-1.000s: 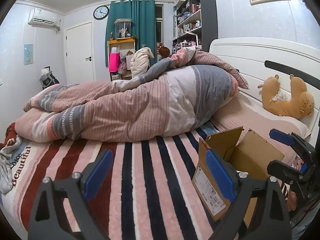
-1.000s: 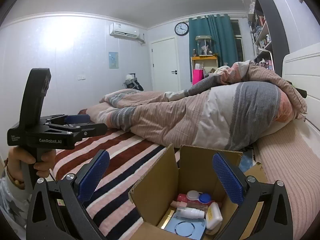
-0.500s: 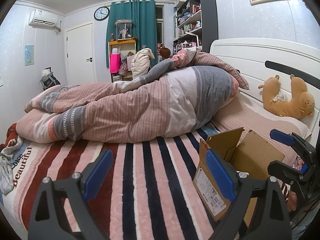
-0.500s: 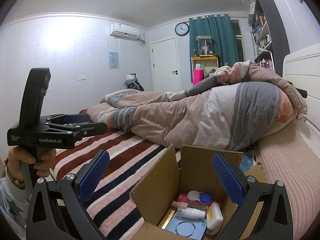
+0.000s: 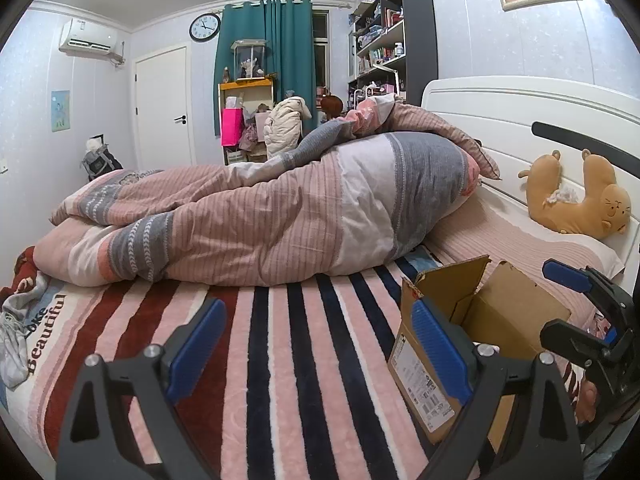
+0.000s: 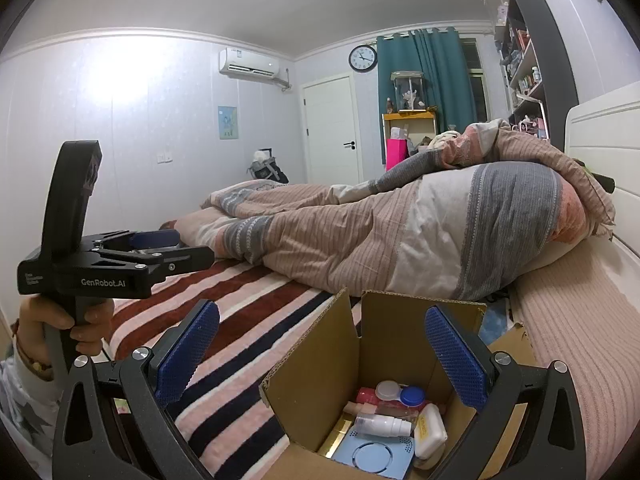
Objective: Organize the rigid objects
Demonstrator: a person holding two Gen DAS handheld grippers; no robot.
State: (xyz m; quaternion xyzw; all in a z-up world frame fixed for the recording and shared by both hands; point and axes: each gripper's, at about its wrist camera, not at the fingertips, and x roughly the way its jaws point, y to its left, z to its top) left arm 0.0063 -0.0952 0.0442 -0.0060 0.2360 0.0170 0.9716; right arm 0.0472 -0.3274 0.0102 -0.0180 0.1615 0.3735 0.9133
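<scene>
An open cardboard box [image 6: 320,380] stands on the striped blanket [image 6: 248,320]. It holds a light blue flat case [image 6: 372,456], a white bottle [image 6: 380,424], a contact lens case [image 6: 400,392] and other small items. My right gripper [image 6: 320,352] is open and empty, just above the box. My left gripper [image 5: 316,348] is open and empty over the blanket [image 5: 280,360], left of the box [image 5: 472,336]. The left gripper also shows in the right wrist view [image 6: 160,248], and the right one at the left wrist view's right edge [image 5: 576,312].
A bunched pink and grey quilt [image 5: 260,216] lies across the bed behind the box. A brown plush toy [image 5: 576,196] leans on the white headboard [image 5: 520,120]. A pillow [image 6: 580,340] lies right of the box. Grey clothing [image 5: 12,340] lies at the blanket's left edge.
The left wrist view has drifted slightly; both grippers stay open and almost still. The box and its contents have not moved.
</scene>
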